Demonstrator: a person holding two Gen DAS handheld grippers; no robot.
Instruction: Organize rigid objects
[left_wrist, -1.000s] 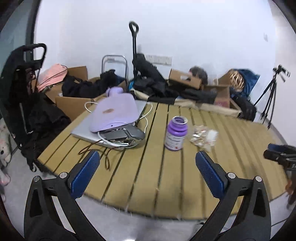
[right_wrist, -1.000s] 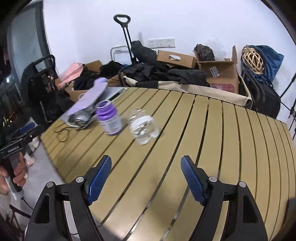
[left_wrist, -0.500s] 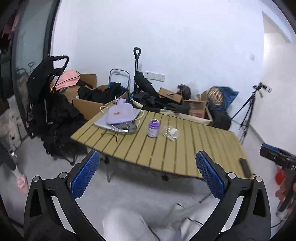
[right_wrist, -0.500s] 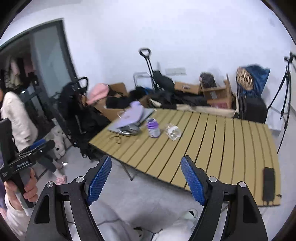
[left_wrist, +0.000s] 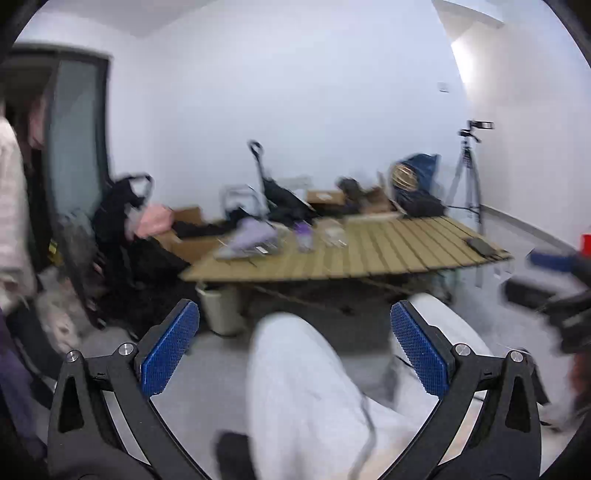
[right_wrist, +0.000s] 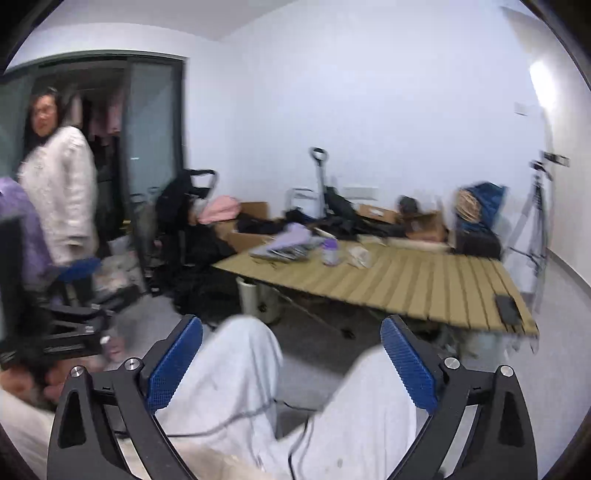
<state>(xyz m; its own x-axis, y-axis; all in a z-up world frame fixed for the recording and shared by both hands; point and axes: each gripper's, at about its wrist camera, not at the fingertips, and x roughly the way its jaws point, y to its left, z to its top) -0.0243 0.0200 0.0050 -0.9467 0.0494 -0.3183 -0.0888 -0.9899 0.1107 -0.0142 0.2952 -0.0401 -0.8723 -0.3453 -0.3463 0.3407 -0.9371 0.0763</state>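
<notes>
Both grippers are far back from the slatted wooden table (left_wrist: 388, 254) (right_wrist: 424, 284). On it stand a purple-capped bottle (left_wrist: 304, 236) (right_wrist: 330, 251), a clear crumpled container (left_wrist: 334, 234) (right_wrist: 358, 254), and a lilac pouch on a laptop (left_wrist: 247, 238) (right_wrist: 291, 238). A dark phone (left_wrist: 480, 245) (right_wrist: 506, 308) lies near the right end. My left gripper (left_wrist: 293, 349) is open and empty. My right gripper (right_wrist: 291, 356) is open and empty. Both hang over the holder's grey-trousered legs (left_wrist: 314, 387) (right_wrist: 240, 376).
A person in a white jacket (right_wrist: 59, 184) stands at the left by a glass door. Bags, cardboard boxes and a stroller (right_wrist: 184, 206) crowd behind the table. A tripod (left_wrist: 467, 177) stands at the right. A white bin (left_wrist: 221, 308) sits under the table.
Both grippers have pulled far back and lower from the table, which went from close up to several steps away. The holder's legs have come into view. Both jaws stay open.
</notes>
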